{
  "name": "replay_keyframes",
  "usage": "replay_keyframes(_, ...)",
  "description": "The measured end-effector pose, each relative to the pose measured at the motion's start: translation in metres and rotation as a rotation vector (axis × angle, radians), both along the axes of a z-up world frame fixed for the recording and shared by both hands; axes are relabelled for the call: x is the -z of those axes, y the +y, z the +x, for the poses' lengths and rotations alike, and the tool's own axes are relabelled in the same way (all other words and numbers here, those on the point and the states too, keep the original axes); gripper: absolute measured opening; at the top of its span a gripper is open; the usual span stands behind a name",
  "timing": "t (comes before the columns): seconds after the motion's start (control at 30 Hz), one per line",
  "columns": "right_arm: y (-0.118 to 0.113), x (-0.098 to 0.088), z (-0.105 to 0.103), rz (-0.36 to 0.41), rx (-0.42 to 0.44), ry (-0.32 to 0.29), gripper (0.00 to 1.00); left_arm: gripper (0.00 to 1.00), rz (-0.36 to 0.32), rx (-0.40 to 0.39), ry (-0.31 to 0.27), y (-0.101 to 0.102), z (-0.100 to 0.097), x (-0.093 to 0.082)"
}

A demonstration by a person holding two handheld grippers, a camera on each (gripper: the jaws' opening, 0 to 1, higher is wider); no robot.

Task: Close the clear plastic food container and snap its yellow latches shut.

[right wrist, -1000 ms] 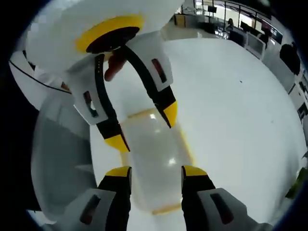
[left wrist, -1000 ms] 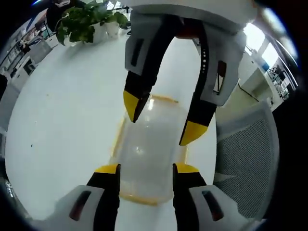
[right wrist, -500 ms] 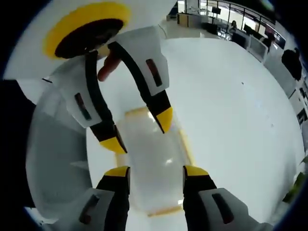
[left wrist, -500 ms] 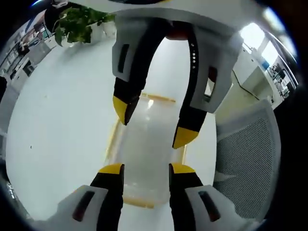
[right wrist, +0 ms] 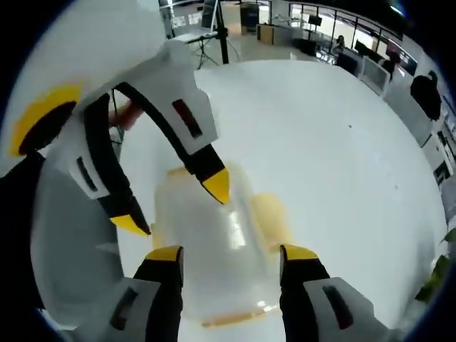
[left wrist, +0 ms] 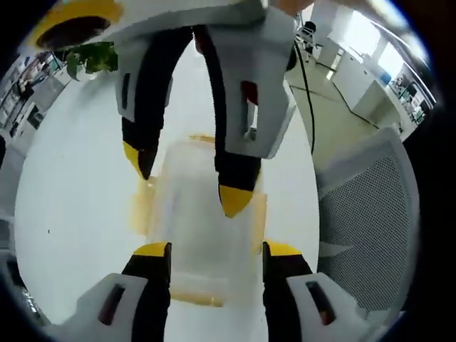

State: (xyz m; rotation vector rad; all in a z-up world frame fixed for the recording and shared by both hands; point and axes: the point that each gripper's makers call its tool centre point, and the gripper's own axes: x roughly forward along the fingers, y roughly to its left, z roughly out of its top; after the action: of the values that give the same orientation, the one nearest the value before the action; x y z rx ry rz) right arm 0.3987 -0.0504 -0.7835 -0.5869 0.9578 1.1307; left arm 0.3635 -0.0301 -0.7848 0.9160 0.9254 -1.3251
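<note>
The clear plastic container (left wrist: 201, 226) lies on the white table (left wrist: 71, 206), blurred, with yellow latches (left wrist: 138, 211) along its rim. My left gripper (left wrist: 216, 249) is open, its jaws standing either side of the container's near end. My right gripper (left wrist: 185, 178) reaches in from the top, open, one fingertip (left wrist: 234, 199) over the lid. In the right gripper view the container (right wrist: 214, 246) sits between my open right gripper's (right wrist: 232, 254) jaws, a yellow latch (right wrist: 272, 214) sticks out on the right, and the left gripper (right wrist: 173, 205) hangs open over the far end.
A grey mesh chair (left wrist: 363, 228) stands close by the table's edge. A potted plant (left wrist: 89, 60) sits at the table's far side. Office desks and screens (right wrist: 335, 43) lie beyond the table. A person's fingers (right wrist: 125, 114) hold the left gripper.
Both grippers' jaws have spread a little wider around the container. The right gripper has shifted left and closer in the left gripper view. The container now looks blurred.
</note>
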Motion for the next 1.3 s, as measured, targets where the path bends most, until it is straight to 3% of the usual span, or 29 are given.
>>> replay_keyframes(0.07, 0.0002, 0.002, 0.0001, 0.007, 0.003, 0.014, 0.53, 0.52, 0.015, 0.039, -0.035, 0.0014, -0.001, 0.0015)
replay_keyframes(0.17, 0.0, 0.0024, -0.0001, 0.009, -0.001, 0.025, 0.53, 0.53, 0.017, 0.033, -0.047, 0.001, -0.0014, 0.0027)
replay_keyframes(0.87, -0.0023, 0.0015, 0.0044, -0.018, -0.056, 0.071, 0.5, 0.57, 0.04, 0.056, -0.095, 0.0024, -0.003, 0.0051)
replay_keyframes(1.3, 0.0022, 0.0093, 0.005, -0.047, -0.124, 0.148, 0.5, 0.6, 0.073, 0.033, -0.104, 0.0007, -0.0041, 0.007)
